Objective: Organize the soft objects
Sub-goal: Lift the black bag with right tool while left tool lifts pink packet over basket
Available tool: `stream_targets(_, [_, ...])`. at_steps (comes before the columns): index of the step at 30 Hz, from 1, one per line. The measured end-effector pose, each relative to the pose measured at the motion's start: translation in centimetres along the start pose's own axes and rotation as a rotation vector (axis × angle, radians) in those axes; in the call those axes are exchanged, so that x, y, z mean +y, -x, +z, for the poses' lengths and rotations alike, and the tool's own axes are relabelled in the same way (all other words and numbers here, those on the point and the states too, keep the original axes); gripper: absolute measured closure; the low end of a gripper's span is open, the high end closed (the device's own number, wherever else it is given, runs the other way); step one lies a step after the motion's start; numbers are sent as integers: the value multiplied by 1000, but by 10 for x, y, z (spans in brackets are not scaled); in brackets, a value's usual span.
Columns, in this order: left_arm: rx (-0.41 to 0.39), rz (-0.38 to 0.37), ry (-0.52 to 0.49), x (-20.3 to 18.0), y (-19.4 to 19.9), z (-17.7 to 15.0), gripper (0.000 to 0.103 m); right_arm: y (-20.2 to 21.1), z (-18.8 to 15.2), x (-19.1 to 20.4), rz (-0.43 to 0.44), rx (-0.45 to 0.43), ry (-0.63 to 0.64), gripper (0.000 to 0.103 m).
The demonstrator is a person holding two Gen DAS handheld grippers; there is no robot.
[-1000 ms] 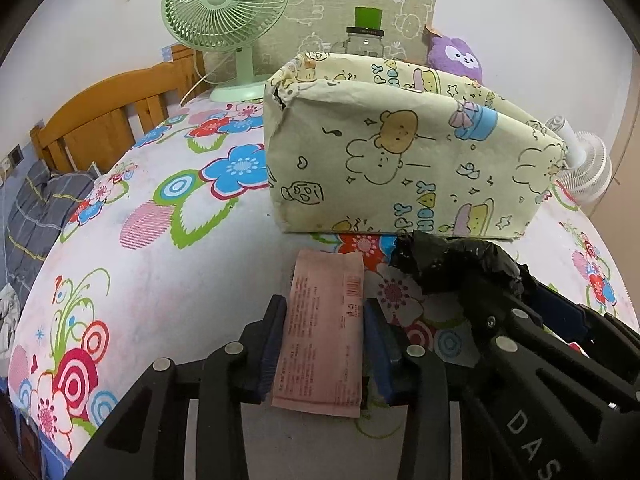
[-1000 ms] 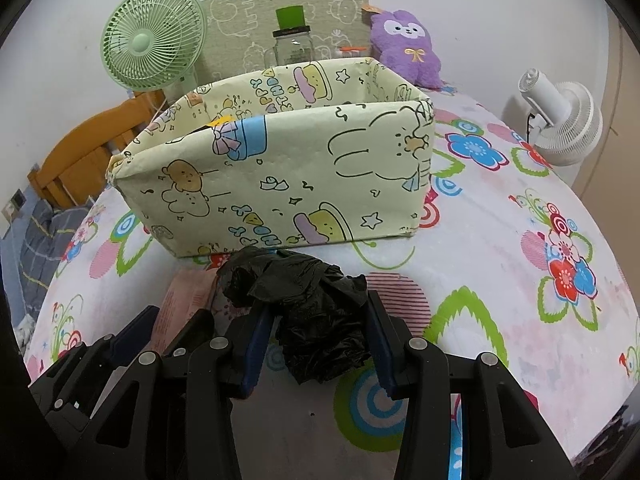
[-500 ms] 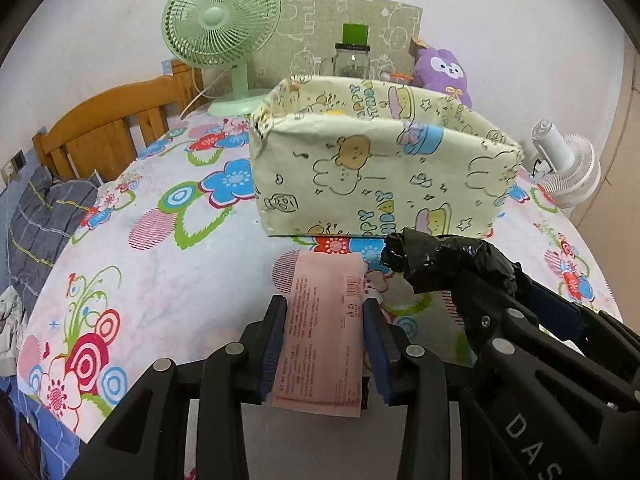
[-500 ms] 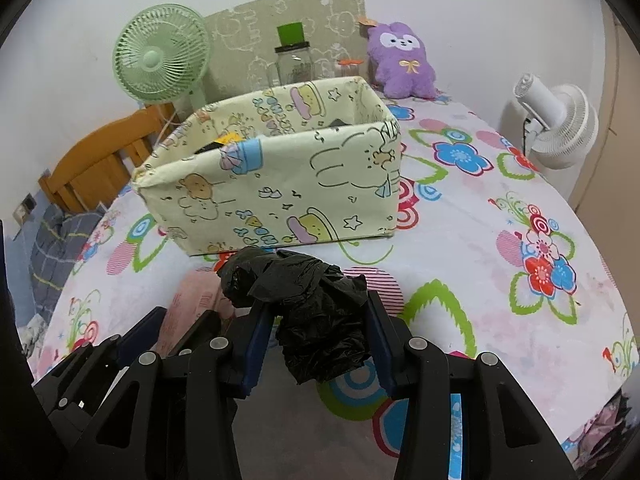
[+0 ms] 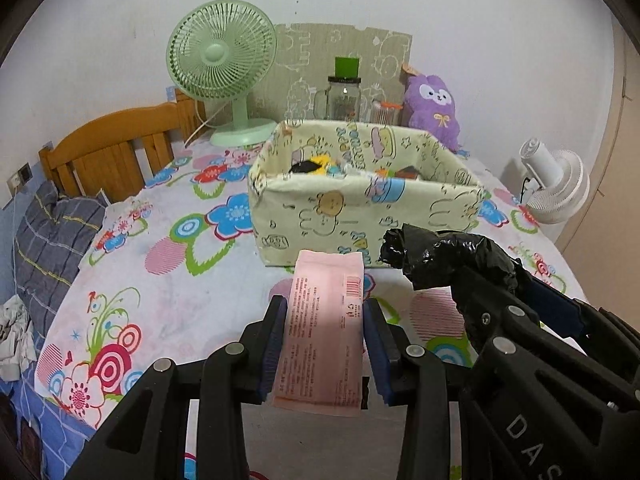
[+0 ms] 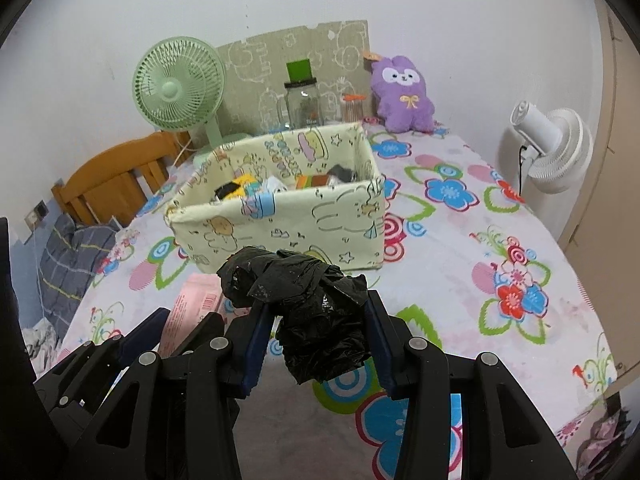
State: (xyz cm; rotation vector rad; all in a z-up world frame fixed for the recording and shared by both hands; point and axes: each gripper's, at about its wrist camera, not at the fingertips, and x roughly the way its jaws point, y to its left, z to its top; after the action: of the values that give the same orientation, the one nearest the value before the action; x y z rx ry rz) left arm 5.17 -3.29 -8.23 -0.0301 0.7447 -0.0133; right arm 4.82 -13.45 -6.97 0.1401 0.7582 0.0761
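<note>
My left gripper (image 5: 324,340) is shut on a flat pink packet (image 5: 324,320), held above the flowered table in front of the cream cartoon-print fabric box (image 5: 360,216). My right gripper (image 6: 318,340) is shut on a crumpled black plastic bag (image 6: 308,304), beside the left one; the bag also shows in the left wrist view (image 5: 444,256). The box (image 6: 280,220) is open at the top and holds several soft items. The pink packet shows at the lower left of the right wrist view (image 6: 192,304).
Behind the box stand a green fan (image 5: 224,64), a glass jar (image 5: 344,96), a cardboard sheet and a purple plush (image 5: 432,108). A white fan (image 6: 552,152) stands at the right edge. A wooden chair (image 5: 112,152) and grey cloth are on the left.
Both grippers have risen and drawn back from the box with their loads. The inside of the box has come into view.
</note>
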Motion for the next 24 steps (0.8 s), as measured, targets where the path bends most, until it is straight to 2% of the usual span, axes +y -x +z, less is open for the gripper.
stream_targets(24, [-119, -21, -33, -10, 51, 47, 64, 57, 45, 5, 2, -132, 18, 54])
